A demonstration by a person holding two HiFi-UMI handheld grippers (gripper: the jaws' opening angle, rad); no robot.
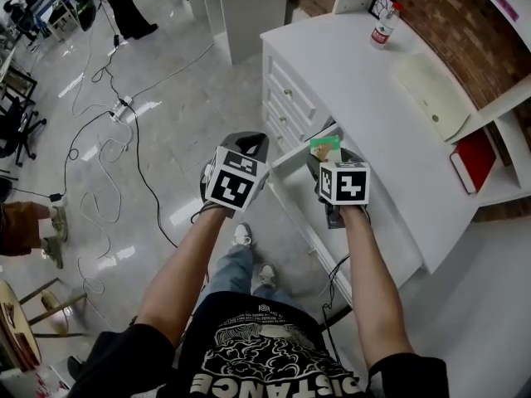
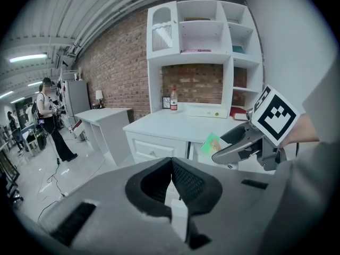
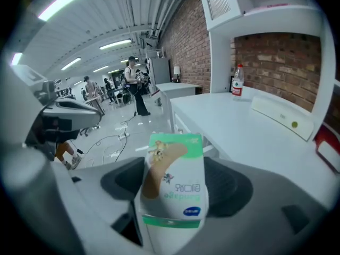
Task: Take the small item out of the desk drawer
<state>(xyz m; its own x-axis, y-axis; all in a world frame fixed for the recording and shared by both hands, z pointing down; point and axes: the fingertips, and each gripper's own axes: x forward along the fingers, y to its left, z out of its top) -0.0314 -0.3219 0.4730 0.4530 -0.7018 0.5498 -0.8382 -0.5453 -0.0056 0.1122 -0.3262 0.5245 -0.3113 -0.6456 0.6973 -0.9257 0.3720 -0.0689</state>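
Clearly, the right gripper [image 1: 328, 157] pinches the bandage box [image 3: 172, 182] in its fingers above the open drawer [image 1: 286, 166] at the tabletop's [image 1: 373, 114] front edge. The left gripper [image 2: 171, 166] has its fingers pressed together, empty. A loosened pinch could drop it back.

Green-white bandage box [image 3: 172, 182] (gripped) over open drawer [image 1: 292, 172]

Light: bright, even; ceiling strip lamps [image 3: 114, 44] above-left of right claw [image 3: 175, 179] | Glare: sheen on floor [image 1: 158, 106] left of it | Optics: fisheye bend, black vignetted corners | Focus: claw body soft.
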